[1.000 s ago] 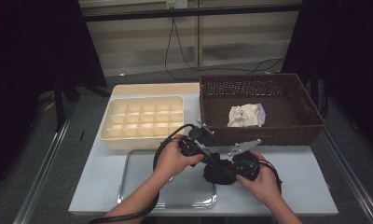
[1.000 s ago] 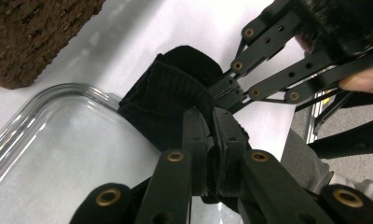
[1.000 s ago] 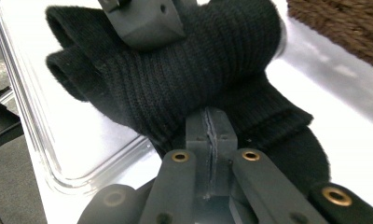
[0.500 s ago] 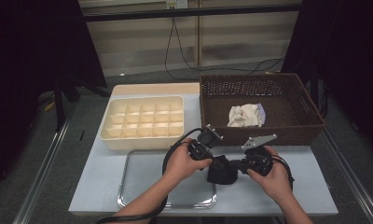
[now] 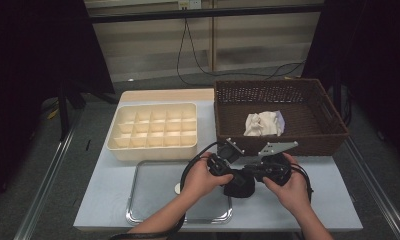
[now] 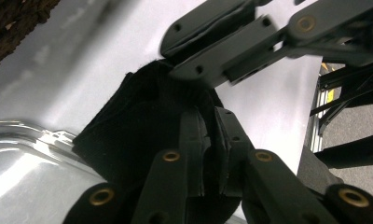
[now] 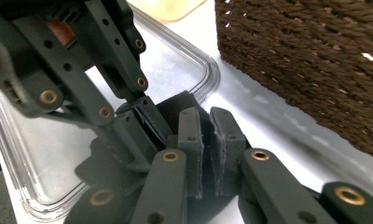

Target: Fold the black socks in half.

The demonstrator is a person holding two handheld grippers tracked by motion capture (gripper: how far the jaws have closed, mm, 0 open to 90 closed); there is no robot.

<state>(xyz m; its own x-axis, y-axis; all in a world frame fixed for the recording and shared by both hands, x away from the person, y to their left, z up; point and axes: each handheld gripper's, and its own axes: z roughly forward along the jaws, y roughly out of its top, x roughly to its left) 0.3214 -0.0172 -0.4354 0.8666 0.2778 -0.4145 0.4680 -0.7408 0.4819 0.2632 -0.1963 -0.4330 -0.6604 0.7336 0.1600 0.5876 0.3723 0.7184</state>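
Dark curtains ring the grey table [image 5: 308, 200] where my left gripper [image 6: 208, 135] and right gripper [image 7: 205, 140], both pinched tight on the black cloth [image 5: 239, 185], have drifted rightward off the metal tray [image 5: 153, 185], so I judge a fold is under way.

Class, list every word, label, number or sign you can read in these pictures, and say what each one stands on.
None can be read. The basket, the divided box, the tray, the black cloth and both claws carry no legible text. A small pale plate on the back wall is too small to read.
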